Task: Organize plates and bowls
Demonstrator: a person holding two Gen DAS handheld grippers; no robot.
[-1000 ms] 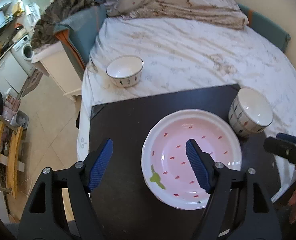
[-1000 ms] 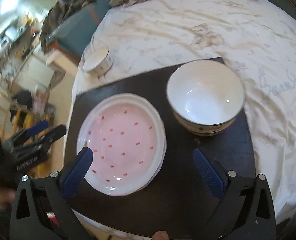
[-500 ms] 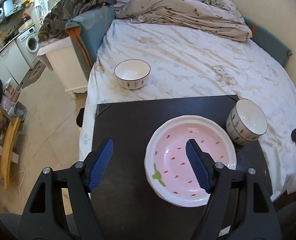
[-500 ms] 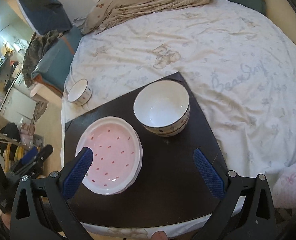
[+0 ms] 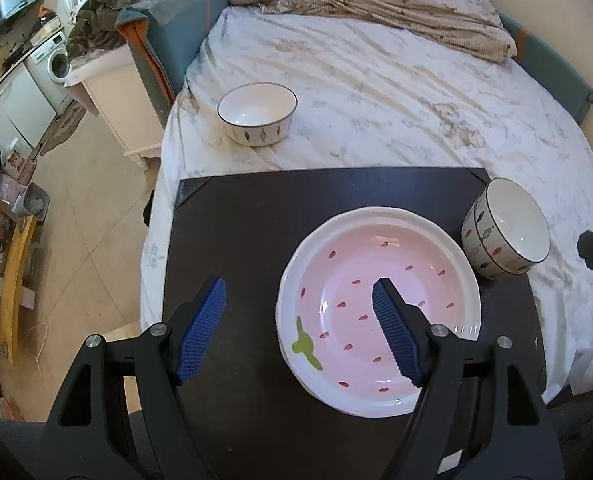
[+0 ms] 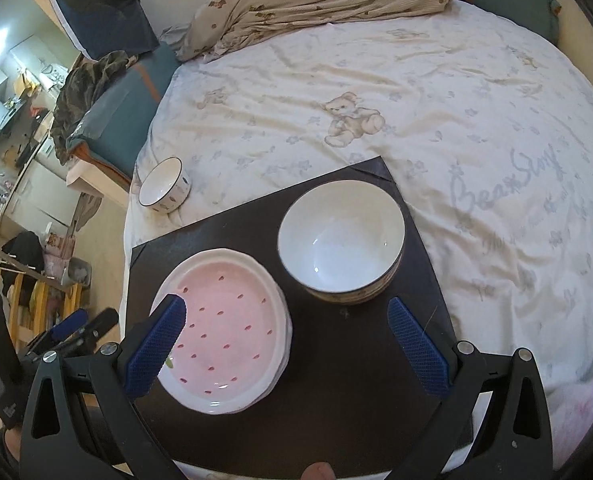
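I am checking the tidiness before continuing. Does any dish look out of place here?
Yes. One small bowl sits alone on the bedsheet, off the black board that carries the pink plates and the stacked bowls. Nothing looks spilled or broken.

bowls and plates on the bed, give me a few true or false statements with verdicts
1. The pink plate lies on the black board. True.
2. The lone bowl stands on the black board. False: it stands on the bedsheet, off the board's far left corner.
3. The stacked bowls sit on the board beside the pink plate. True.
4. The left hand-held gripper is shut on the pink plate. False: it is open and empty, with one finger seen over the plate.
5. The right hand-held gripper holds a bowl. False: it is open, with nothing between its fingers.
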